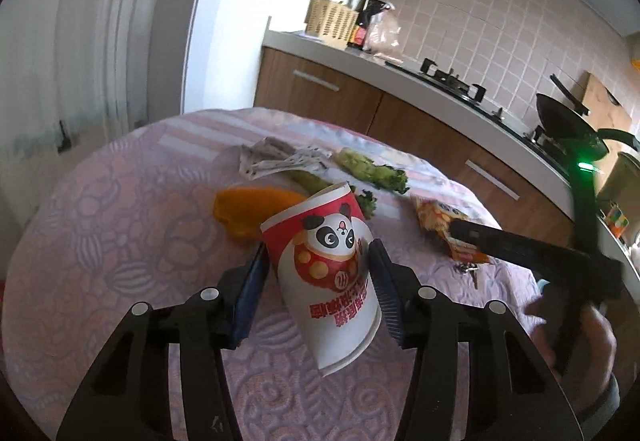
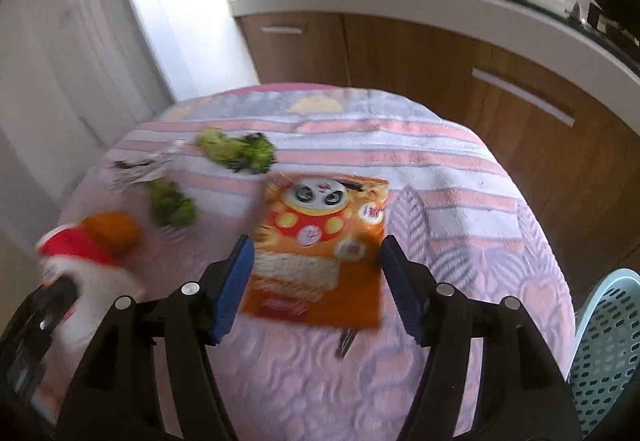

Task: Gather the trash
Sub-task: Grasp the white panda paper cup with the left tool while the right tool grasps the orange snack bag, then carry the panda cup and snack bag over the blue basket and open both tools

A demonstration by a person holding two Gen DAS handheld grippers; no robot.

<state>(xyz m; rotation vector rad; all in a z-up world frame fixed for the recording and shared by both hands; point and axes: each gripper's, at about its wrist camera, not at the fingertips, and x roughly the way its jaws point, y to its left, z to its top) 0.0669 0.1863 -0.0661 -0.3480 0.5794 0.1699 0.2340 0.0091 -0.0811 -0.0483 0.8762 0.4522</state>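
Note:
A red and white paper cup with a panda print (image 1: 332,273) sits tilted between the blue pads of my left gripper (image 1: 318,289), which is shut on it above the table. It also shows blurred at the left of the right wrist view (image 2: 80,261). My right gripper (image 2: 316,281) is open above an orange snack packet with a panda (image 2: 320,245) lying flat on the table; the packet also shows in the left wrist view (image 1: 444,225). Orange peel (image 1: 248,209), two green vegetable scraps (image 1: 372,169) and crumpled paper (image 1: 276,157) lie further back.
The round table has a pink and lilac patterned cloth (image 1: 120,241). A light blue perforated basket (image 2: 608,345) stands at the table's right edge. A key (image 2: 346,341) lies just below the packet. A kitchen counter with a stove (image 1: 452,81) runs behind.

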